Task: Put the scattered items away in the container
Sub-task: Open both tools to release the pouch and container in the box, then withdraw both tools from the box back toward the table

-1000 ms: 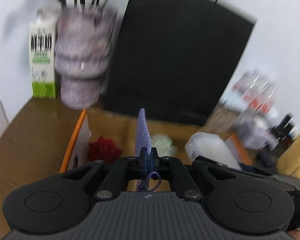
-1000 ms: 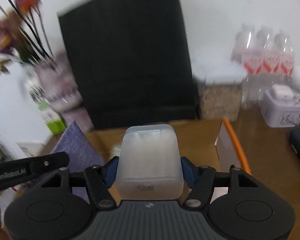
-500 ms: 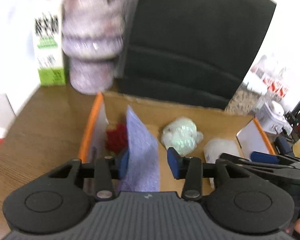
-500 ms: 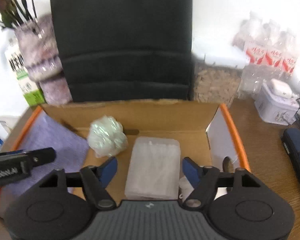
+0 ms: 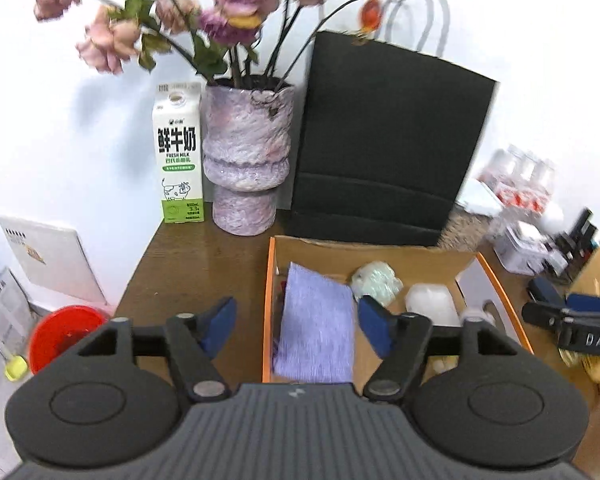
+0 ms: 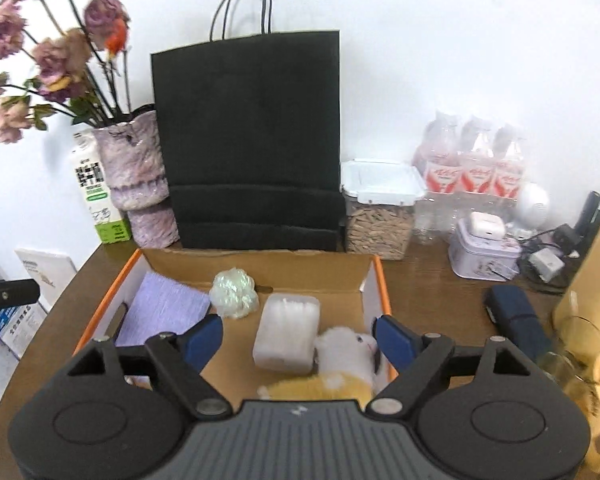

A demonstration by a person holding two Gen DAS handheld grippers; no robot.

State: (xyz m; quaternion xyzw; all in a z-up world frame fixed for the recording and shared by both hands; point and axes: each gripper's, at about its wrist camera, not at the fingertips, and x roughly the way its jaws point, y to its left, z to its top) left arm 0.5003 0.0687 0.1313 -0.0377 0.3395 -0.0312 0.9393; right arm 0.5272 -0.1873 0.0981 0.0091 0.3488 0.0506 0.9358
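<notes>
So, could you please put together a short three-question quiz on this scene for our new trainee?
1. True or false: the purple cloth lies inside the cardboard box.
2. What stands directly behind the box: A) black paper bag, B) milk carton, C) water bottles?
3. Fill in: neither the left gripper nor the right gripper holds ____.

Key: 1 true; 2 A; 3 anything, both jaws are opening with nothing pressed between them.
</notes>
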